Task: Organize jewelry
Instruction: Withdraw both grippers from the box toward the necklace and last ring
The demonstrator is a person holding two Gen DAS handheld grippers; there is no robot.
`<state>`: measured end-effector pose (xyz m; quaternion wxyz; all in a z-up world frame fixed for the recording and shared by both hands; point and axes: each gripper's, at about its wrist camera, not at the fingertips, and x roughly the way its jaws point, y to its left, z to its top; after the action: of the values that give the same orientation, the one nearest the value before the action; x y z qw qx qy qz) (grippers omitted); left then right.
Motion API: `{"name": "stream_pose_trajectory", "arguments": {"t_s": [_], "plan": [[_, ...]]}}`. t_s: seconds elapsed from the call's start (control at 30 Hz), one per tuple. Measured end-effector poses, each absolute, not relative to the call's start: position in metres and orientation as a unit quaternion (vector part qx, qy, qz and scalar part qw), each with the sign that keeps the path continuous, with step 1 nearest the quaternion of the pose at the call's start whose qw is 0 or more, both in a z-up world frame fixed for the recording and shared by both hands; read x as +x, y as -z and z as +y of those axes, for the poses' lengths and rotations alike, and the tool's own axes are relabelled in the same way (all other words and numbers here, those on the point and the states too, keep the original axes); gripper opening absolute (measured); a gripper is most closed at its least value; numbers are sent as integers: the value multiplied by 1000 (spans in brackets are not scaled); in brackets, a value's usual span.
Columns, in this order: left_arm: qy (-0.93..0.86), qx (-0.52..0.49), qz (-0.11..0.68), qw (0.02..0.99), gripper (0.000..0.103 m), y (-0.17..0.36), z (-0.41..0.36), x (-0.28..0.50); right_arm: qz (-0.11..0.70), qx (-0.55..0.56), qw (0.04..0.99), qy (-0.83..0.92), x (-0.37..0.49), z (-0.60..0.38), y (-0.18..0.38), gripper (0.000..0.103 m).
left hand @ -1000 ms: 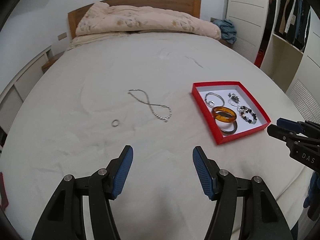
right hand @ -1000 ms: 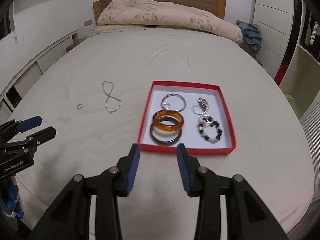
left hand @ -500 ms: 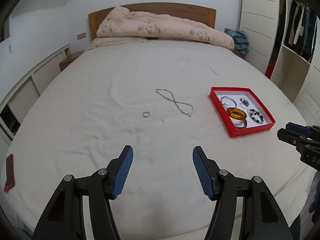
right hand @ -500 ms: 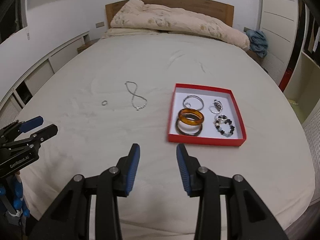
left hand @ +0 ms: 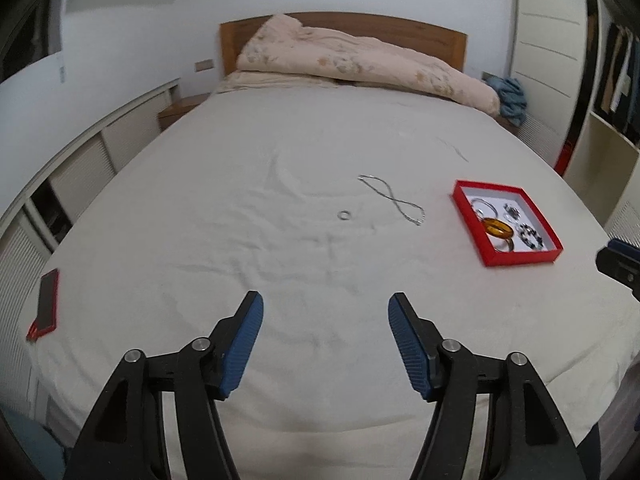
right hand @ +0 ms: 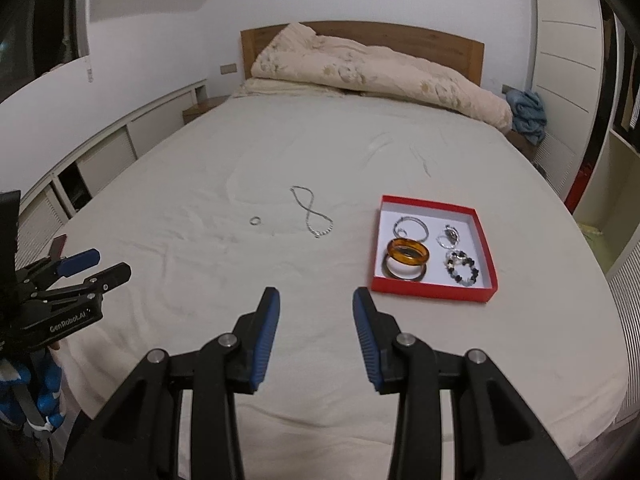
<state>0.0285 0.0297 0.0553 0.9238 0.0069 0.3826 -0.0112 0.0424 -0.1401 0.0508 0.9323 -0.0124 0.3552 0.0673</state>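
Silver necklace (left hand: pixel 394 200) lies on bed sheet (left hand: pixel 280 152) in figure-eight, long axis running from headboard side toward red tray (left hand: pixel 520 258); small ring (left hand: pixel 343 214) just left of it, apart; tray holds amber bangle (right hand: pixel 408 252), beaded bracelet (right hand: pixel 464 268), other pieces too small to make out; left gripper (left hand: pixel 325 312) empty, jaws opening; right gripper (right hand: pixel 316 304) part-open, empty; phone (left hand: pixel 47 300) at bed's left edge.

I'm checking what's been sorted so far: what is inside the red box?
In the red box: a thin silver bangle, an amber bangle lying on a dark one, a silver piece, a beaded bracelet. The dark bangle is partly covered.
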Motion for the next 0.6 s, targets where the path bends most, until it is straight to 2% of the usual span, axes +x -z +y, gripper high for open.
{"name": "stream_pose_trajectory", "arguments": {"t_s": [0.07, 0.37, 0.5, 0.6], "plan": [[-3, -5, 378, 926, 73, -58, 41, 23, 352, -17, 933, -74, 39, -136, -53, 36], [-72, -27, 374, 924, 78, -59, 78, 14, 334, 7, 936, -110, 43, -130, -53, 37], [-98, -30, 378, 920, 81, -56, 93, 15, 337, 2, 934, -120, 52, -125, -44, 45], [-114, -21, 384, 916, 81, -51, 100, 20, 336, -1, 934, -126, 60, -121, -40, 45]]}}
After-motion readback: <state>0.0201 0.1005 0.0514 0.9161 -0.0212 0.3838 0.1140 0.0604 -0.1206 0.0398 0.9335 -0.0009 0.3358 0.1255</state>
